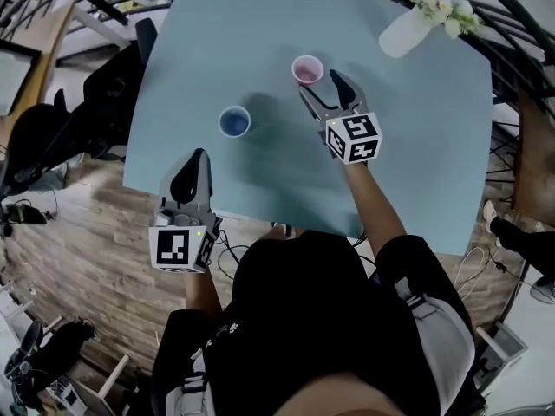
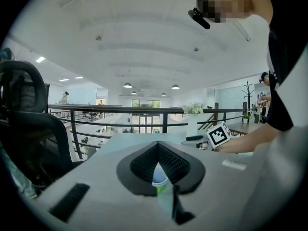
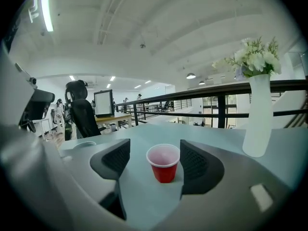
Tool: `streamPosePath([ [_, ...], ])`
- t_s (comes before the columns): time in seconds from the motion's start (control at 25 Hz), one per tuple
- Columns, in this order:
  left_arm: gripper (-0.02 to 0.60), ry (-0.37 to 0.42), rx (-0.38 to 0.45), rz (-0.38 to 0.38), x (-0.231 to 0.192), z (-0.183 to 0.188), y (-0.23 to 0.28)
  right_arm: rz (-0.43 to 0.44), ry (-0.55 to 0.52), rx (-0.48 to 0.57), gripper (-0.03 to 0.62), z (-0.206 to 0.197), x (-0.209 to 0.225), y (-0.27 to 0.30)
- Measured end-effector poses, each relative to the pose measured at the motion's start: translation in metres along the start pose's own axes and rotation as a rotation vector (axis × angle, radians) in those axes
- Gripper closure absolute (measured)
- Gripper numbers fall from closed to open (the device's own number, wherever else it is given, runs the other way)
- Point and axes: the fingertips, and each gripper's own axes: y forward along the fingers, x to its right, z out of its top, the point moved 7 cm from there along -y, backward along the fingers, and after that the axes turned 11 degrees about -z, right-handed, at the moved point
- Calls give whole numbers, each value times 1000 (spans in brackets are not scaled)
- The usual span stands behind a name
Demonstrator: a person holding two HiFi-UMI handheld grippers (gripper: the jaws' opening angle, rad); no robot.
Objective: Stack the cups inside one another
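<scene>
At the near left edge of the table (image 1: 416, 154), the left gripper (image 1: 200, 154) is held low with its jaws closed tip to tip, and nothing is gripped between them. Two cups are counted on the pale blue top. One cup with a blue inside (image 1: 234, 121) stands upright just beyond the left gripper, apart from it, and is seen through the slit between the closed pads in the left gripper view. Farther in, towards the middle of the table, the red cup (image 1: 307, 69) stands upright. The right gripper (image 1: 319, 83) is set before it with its jaws spread wide. In the right gripper view the red cup is seen between the two pads, and a gap is left on each side. The cups are well apart, neither inside the other.

One white vase (image 1: 401, 33) of white flowers (image 1: 438, 3) is placed at the far right corner. A black office chair (image 2: 24, 119) is seen to the left of the table, a wooden floor (image 1: 78, 250) below, and a black railing (image 3: 192, 96) behind the far edge. Beyond it, an open office with a white ceiling is shown.
</scene>
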Motion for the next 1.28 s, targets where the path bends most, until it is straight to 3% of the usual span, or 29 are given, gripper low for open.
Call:
streamPosePath([
  [0.64, 589, 3, -42, 67, -13, -3, 3, 23, -70, -70, 229, -23, 5, 52],
  [1.28, 589, 4, -52, 98, -14, 1, -2, 44, -96, -75, 263, -23, 1, 57],
])
